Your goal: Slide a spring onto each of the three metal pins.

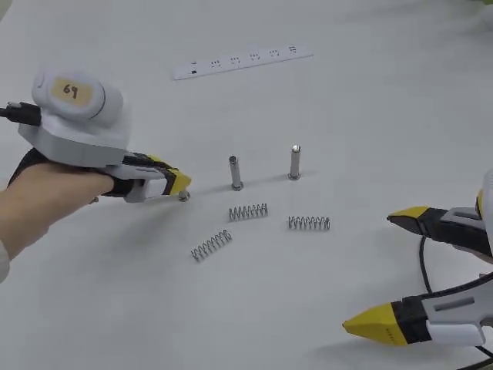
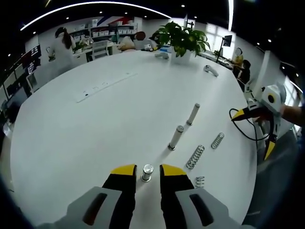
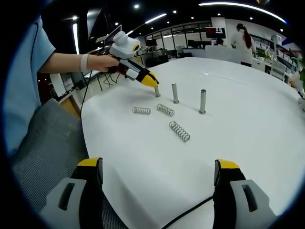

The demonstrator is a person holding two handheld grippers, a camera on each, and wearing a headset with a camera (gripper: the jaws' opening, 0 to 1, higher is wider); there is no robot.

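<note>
Two steel pins stand upright mid-table, one [image 1: 235,173] left of the other [image 1: 295,162]. A third pin [image 2: 147,171] stands at the tip of my left gripper [image 1: 182,185], whose jaws are drawn in close on both sides of it. Three loose springs lie in front of the pins: a middle spring [image 1: 248,212], a right spring [image 1: 309,223] and a near-left spring [image 1: 211,245]. My right gripper [image 1: 367,273] hovers at the near right, jaws wide open and holding nothing. In the right gripper view the springs [image 3: 179,130] lie ahead of it.
A white power strip [image 1: 243,60] lies at the far side of the white table [image 1: 347,100]. A black cable [image 1: 424,262] trails by the right gripper. A potted plant [image 2: 183,40] stands at the table's far end. A grey chair [image 3: 43,143] sits by the table edge.
</note>
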